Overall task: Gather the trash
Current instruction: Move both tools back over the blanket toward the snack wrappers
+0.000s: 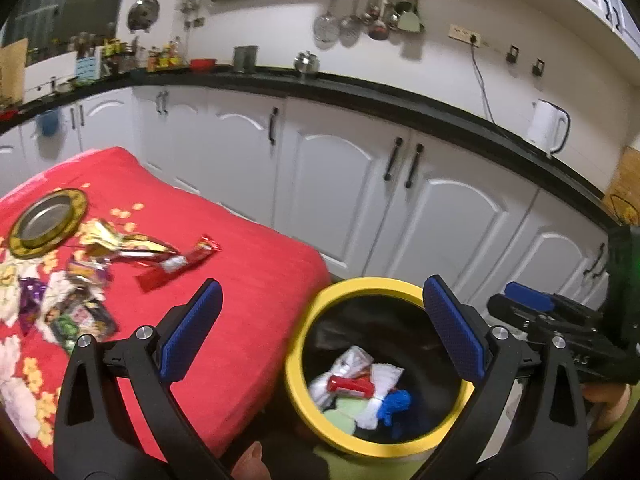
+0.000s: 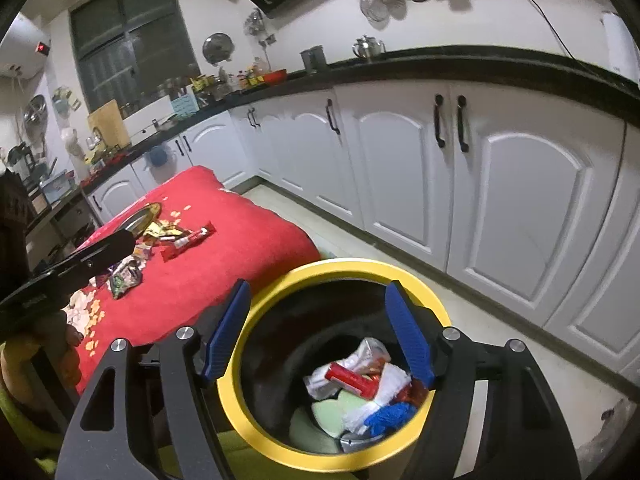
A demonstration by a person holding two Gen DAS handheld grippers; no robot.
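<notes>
Wrappers (image 1: 168,258) on red cloth (image 1: 248,300) show no legible writing; grippers empty.

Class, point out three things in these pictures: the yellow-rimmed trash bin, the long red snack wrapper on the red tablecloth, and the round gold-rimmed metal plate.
Yellow-rimmed trash bin (image 2: 236,412): right wrist view, left part of rim.
Long red snack wrapper (image 1: 180,264): left wrist view, its middle.
Round gold-rimmed metal plate (image 1: 44,220): left wrist view, its silver centre.

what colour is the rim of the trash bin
Yellow rim on a black trash bin; clearest in the right wrist view.
</notes>
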